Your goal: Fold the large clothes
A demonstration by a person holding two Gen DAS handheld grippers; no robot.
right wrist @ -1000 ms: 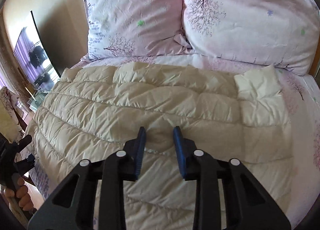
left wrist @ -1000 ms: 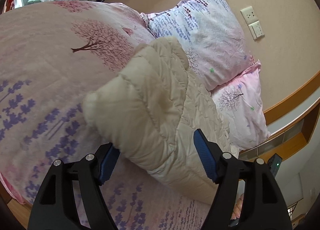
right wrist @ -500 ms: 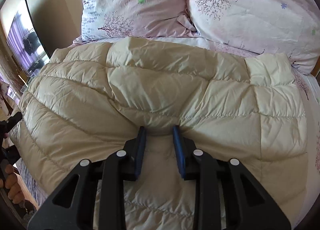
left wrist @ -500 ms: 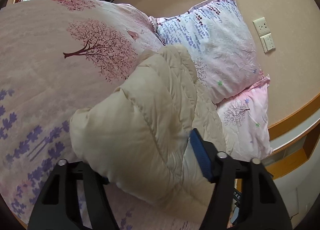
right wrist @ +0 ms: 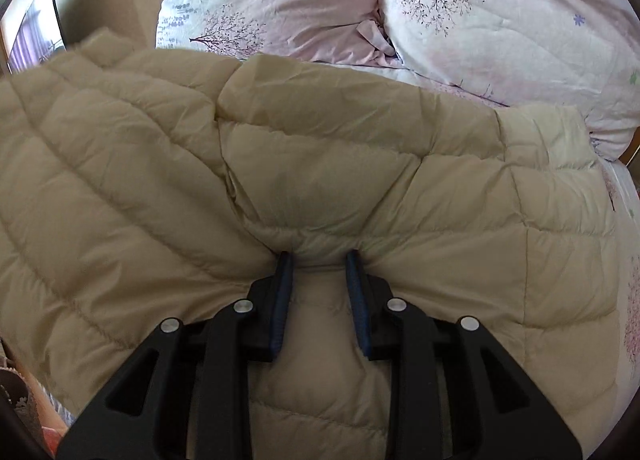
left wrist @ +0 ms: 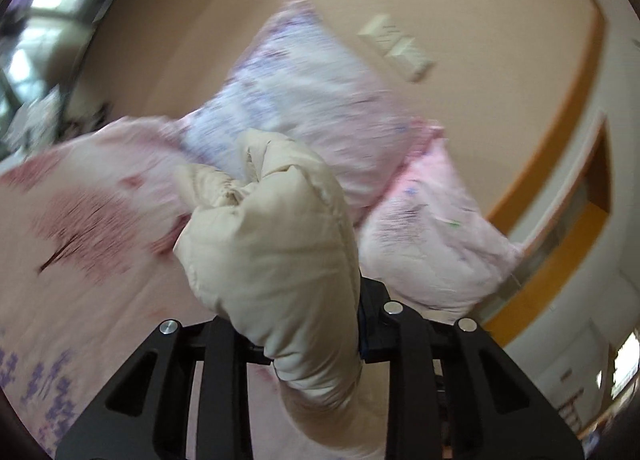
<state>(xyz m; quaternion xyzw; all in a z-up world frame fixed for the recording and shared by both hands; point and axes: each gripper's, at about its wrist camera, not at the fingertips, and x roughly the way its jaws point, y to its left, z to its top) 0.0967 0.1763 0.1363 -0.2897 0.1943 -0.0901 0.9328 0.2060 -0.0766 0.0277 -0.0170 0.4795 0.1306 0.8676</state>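
Observation:
A cream quilted puffer jacket (right wrist: 320, 164) lies spread across the bed in the right wrist view. My right gripper (right wrist: 320, 260) is shut on a bunched fold of the jacket near its middle. In the left wrist view, which is motion-blurred, my left gripper (left wrist: 296, 324) is shut on a bulging end of the same jacket (left wrist: 272, 244) and holds it lifted above the bed. The fabric hides most of the left fingers.
Two floral pillows (right wrist: 500, 20) lean at the head of the bed, also seen in the left wrist view (left wrist: 312, 100). The pink floral bedspread (left wrist: 80, 260) lies under the jacket. A wall socket (left wrist: 400, 48) and a wooden headboard ledge (left wrist: 560, 244) are behind.
My left gripper has closed on the jacket's end and lifted it, swinging fast. My right gripper has pushed its held fold further toward the pillows.

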